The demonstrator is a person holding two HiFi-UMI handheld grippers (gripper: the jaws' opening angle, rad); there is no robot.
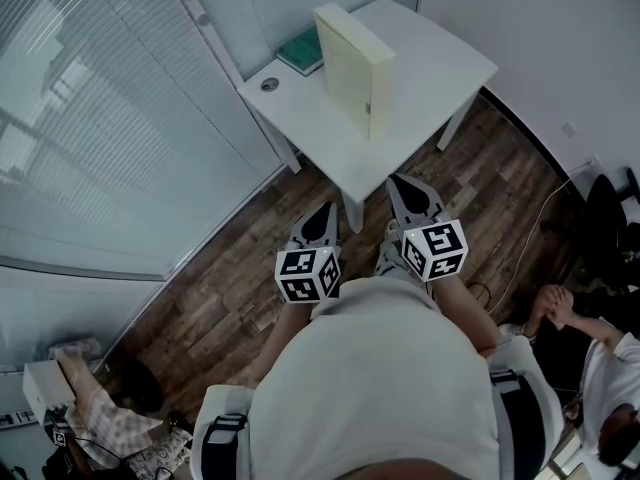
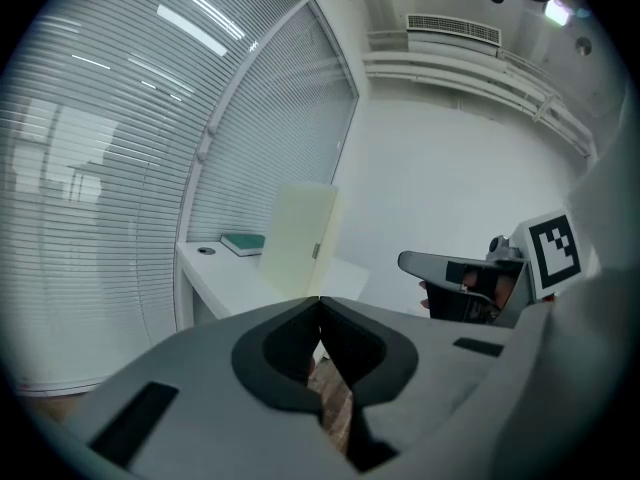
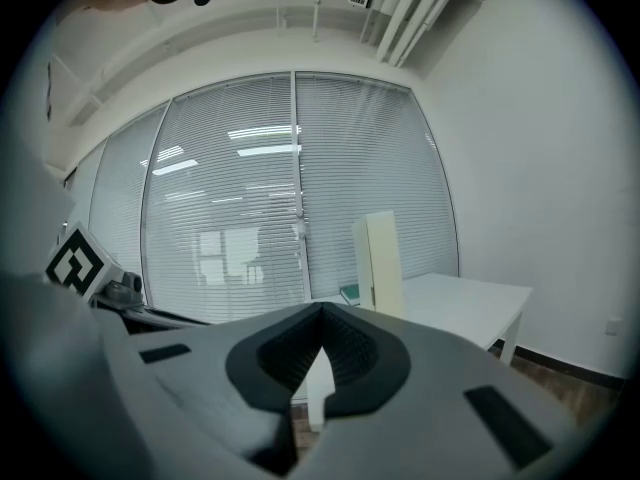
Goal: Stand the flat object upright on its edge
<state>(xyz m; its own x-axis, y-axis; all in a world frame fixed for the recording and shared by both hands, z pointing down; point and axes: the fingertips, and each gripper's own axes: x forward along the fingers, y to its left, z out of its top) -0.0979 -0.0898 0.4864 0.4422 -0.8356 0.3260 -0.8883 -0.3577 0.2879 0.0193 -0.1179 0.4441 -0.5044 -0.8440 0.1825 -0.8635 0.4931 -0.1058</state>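
Note:
A flat cream-coloured box [image 1: 352,63] stands upright on its edge on the small white table [image 1: 420,78]. It also shows in the left gripper view as the cream box [image 2: 298,236] and in the right gripper view as the cream box [image 3: 380,264]. Both grippers hang short of the table, over the wood floor. My left gripper [image 1: 322,220] has its jaws together with nothing between them, tips meeting at the left gripper [image 2: 319,299]. My right gripper [image 1: 408,190] is also shut and empty, seen as the right gripper [image 3: 321,308].
A green book [image 1: 302,52] lies flat at the table's far corner beside a round cable hole [image 1: 269,84]. Window blinds [image 1: 100,118] run along the left. A second person [image 1: 600,368] sits at the lower right, and clutter [image 1: 80,408] lies at the lower left.

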